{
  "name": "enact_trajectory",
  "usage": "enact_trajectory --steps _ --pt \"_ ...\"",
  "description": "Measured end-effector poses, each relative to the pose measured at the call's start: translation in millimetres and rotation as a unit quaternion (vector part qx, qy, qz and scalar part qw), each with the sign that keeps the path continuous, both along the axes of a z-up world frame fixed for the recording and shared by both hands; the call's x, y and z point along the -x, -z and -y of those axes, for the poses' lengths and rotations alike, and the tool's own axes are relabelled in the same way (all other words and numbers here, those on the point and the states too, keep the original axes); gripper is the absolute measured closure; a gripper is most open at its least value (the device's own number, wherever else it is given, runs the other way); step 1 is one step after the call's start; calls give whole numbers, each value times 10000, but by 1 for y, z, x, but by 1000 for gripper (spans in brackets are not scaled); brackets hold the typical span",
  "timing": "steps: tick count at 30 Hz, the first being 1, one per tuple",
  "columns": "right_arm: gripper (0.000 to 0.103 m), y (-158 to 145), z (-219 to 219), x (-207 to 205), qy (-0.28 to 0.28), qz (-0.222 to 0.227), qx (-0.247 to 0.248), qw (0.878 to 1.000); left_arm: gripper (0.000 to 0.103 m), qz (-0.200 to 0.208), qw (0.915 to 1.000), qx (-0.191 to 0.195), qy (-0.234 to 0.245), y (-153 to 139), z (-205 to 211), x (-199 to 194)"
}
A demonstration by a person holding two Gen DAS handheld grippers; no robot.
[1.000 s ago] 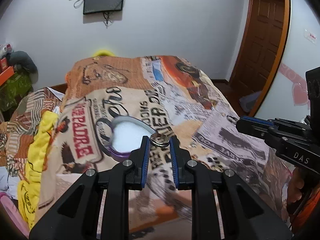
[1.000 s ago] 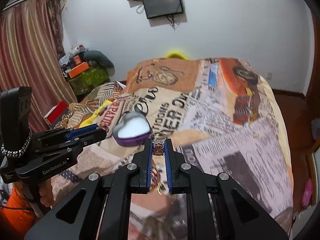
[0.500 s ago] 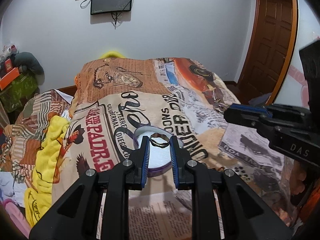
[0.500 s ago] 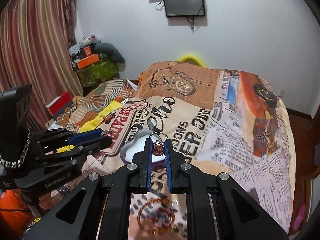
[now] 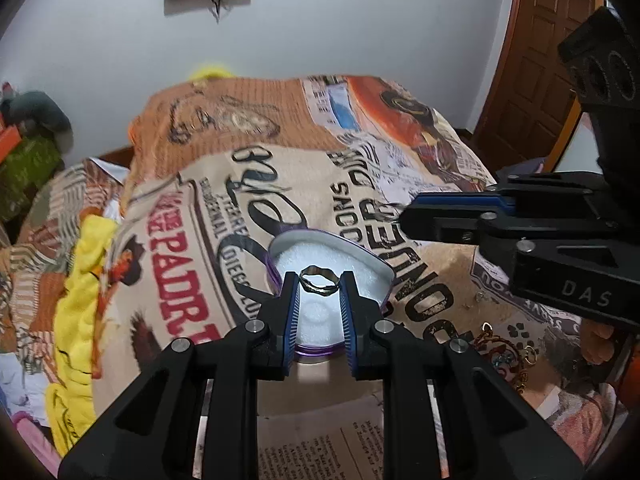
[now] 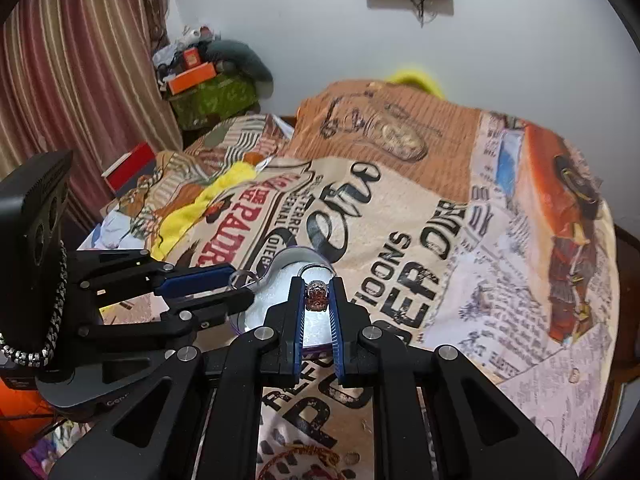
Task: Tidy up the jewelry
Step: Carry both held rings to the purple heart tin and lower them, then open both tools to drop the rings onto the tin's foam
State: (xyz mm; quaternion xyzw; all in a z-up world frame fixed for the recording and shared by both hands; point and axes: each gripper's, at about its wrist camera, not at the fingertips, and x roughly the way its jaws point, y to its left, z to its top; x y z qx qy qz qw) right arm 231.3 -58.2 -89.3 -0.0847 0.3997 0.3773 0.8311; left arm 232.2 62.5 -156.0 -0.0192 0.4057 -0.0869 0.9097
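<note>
A heart-shaped purple box [image 5: 320,316] with white padding lies open on the printed bedspread. My left gripper [image 5: 319,283] is shut on a plain gold ring [image 5: 319,280] and holds it just over the box's padding. My right gripper [image 6: 317,291] is shut on a silver ring with a reddish stone [image 6: 316,294], also over the box [image 6: 280,292]. In the left wrist view the right gripper [image 5: 404,220] reaches in from the right, beyond the box. In the right wrist view the left gripper [image 6: 240,284] comes in from the left, at the box's edge.
Gold chains and a round beaded piece [image 5: 506,354] lie on the bedspread right of the box. Another round ornament [image 6: 300,460] shows at the near edge. Yellow cloth [image 5: 80,300] bunches at the left. A wooden door [image 5: 540,60] stands at the far right.
Both grippers have moved forward and down over the bed, so the heart box now sits right under the two held rings. Neither grip has changed.
</note>
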Motion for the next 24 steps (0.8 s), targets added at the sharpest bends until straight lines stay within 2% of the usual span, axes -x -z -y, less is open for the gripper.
enact_trajectory --steps 2,9,24 --pt "92 5 -3 -4 -55 -151 55 9999 84 -133 9998 103 89 4 -1 -5" --pt "92 20 -12 -15 -162 -443 287 9985 84 -299 9993 53 200 12 0 -12" --pt "92 38 -21 -21 -159 -645 705 9953 84 -424 9989 47 197 16 -2 -14"
